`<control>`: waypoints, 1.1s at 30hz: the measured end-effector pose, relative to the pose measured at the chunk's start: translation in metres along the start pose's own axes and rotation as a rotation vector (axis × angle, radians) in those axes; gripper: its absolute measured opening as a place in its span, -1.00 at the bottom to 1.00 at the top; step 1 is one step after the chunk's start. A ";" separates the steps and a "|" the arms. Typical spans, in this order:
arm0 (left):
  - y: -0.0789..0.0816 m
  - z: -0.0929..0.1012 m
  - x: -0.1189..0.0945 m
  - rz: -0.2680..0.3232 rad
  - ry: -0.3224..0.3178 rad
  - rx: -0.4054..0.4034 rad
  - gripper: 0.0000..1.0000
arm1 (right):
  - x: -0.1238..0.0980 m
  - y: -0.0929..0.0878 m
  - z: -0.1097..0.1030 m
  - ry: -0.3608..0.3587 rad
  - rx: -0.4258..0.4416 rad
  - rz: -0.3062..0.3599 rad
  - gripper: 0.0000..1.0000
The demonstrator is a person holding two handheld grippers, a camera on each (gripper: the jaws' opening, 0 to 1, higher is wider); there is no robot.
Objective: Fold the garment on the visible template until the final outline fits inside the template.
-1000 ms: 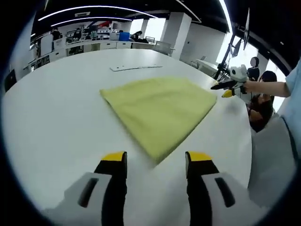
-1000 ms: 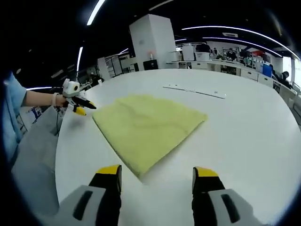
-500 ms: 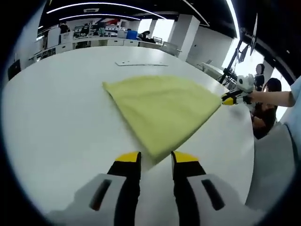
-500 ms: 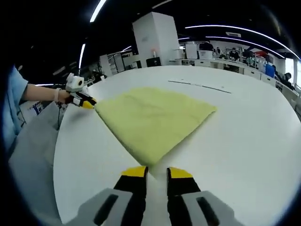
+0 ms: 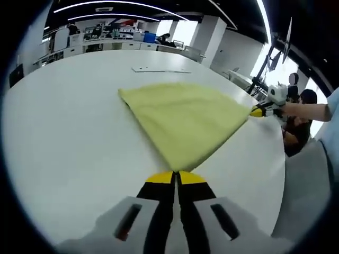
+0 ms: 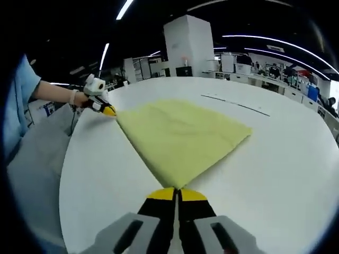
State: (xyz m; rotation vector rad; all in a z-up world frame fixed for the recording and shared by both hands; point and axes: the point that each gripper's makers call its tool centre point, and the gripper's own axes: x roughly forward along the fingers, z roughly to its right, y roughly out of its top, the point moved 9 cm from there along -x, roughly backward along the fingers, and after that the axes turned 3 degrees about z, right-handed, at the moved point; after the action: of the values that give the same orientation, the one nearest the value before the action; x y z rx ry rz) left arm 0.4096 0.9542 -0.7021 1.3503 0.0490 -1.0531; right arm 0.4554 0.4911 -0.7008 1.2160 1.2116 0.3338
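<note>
Left claw (image 5: 176, 179): I see the jaws pressed together on the near corner of the cloth (image 5: 183, 116).
Right claw (image 6: 177, 193): jaws together on its own corner too.
Cloth: lies flat on the table (image 5: 63, 132), spreading ahead of both claws.
Handling: I judge it light, soft and limp; corners are the right hold.
Unclear: no template outline that I can make out; cloth layers I cannot count.

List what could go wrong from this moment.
Both tongs, left and right, pinch only the tips of opposite corners of the flat yellow fabric garment, so a corner may slip free when lifted. The garment lies near the white round table's edge; dragging it that way might pull it off.
</note>
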 end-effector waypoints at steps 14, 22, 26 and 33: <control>-0.017 0.008 -0.009 -0.045 -0.011 -0.005 -1.00 | -0.006 -0.006 -0.005 0.013 0.003 -0.023 -1.00; -0.023 0.011 -0.017 -0.038 -0.004 -0.008 -1.00 | -0.009 -0.011 -0.012 0.013 0.011 -0.030 -1.00; -0.011 0.009 -0.015 0.028 0.014 -0.005 -1.00 | -0.009 -0.011 -0.010 0.013 0.022 -0.030 -1.00; -0.007 0.011 -0.002 0.004 0.000 0.023 -0.80 | -0.010 -0.010 -0.011 0.009 0.024 -0.031 -1.00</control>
State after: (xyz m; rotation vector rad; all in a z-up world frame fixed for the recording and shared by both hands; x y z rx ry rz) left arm 0.3983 0.9470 -0.7030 1.3703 0.0340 -1.0532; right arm 0.4384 0.4856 -0.7025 1.2168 1.2443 0.3031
